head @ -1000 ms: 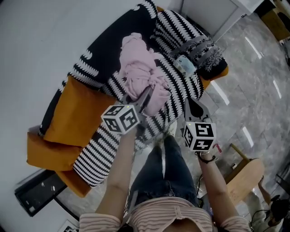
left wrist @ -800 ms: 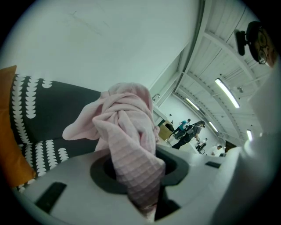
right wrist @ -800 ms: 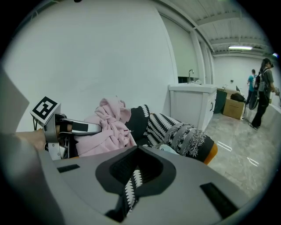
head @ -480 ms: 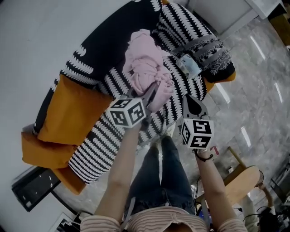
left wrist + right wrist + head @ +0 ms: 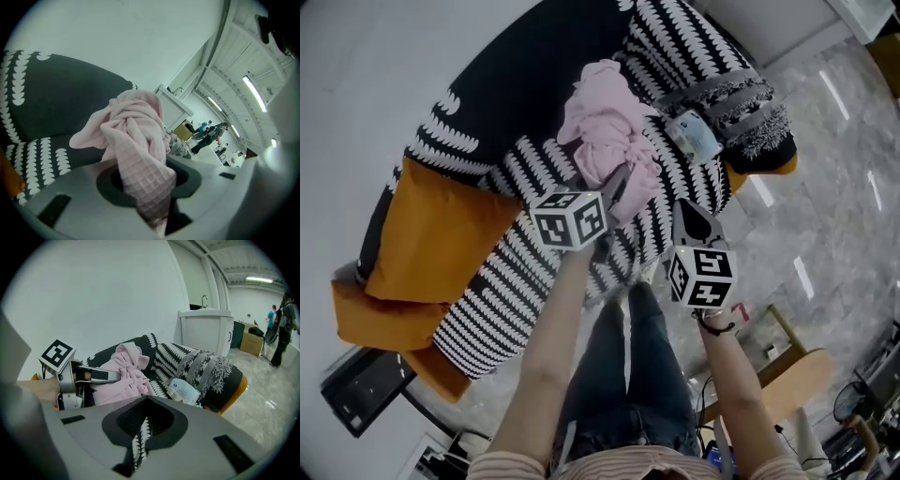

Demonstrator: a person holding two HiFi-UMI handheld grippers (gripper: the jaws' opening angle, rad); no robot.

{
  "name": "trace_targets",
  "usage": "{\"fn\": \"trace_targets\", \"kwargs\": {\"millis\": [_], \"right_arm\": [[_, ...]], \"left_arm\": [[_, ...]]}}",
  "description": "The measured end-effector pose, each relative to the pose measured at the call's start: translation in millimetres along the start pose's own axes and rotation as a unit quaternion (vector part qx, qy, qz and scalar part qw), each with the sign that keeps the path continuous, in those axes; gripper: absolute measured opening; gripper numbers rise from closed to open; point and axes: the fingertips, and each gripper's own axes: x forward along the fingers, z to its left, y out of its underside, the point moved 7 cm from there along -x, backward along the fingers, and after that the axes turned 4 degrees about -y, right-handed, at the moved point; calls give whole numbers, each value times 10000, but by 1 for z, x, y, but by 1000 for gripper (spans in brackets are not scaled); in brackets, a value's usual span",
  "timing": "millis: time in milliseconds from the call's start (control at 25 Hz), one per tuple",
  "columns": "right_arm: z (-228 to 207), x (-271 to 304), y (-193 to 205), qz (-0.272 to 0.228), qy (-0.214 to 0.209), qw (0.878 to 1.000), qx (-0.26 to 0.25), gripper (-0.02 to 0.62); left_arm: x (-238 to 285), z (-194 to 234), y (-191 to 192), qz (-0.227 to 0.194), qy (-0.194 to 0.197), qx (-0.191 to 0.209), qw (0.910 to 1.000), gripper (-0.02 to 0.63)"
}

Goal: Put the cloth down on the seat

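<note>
**A:** What has the left gripper (image 5: 617, 186) got?

**B:** Its jaws are clamped on a waffle-weave tail of the pink cloth (image 5: 605, 131). The rest is bunched in a knotty heap just beyond the tips, against the sofa seat (image 5: 534, 272) and its dark backrest. The right gripper (image 5: 688, 214) hangs off to the side with its jaws drawn almost together and nothing between them. Only a sliver of the striped throw shows through.

**A:** How will the cloth behave?

**B:** I'd judge it light, soft and limp. It will slump where it is released and won't roll or slide. A pinch on any fold holds it, and the tail already in the jaws serves well.

**A:** Is there room?

**B:** Plenty ahead of the left jaws. A packet of wipes (image 5: 694, 136) lies beyond the right gripper's tips, near the fringed cushion (image 5: 741, 108), and an orange cushion (image 5: 431, 234) sits well off to the left gripper's outer side. The seat's front edge runs beneath both grippers, so the cloth should go down forward of them.
</note>
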Motion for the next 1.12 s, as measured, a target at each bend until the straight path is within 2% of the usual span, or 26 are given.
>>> {"fn": "trace_targets", "kwargs": {"millis": [440, 840, 1120], "right_arm": [[-5, 31, 10, 145, 76, 9998, 61, 8], [-19, 53, 35, 337, 6, 9993, 133, 8], [-21, 63, 35, 379, 15, 9992, 109, 8]], "left_arm": [[32, 20, 14, 268, -68, 150, 9995, 147], [66, 36, 38, 444, -179, 16, 9989, 147], [85, 44, 47, 654, -224, -14, 9976, 147]]}}
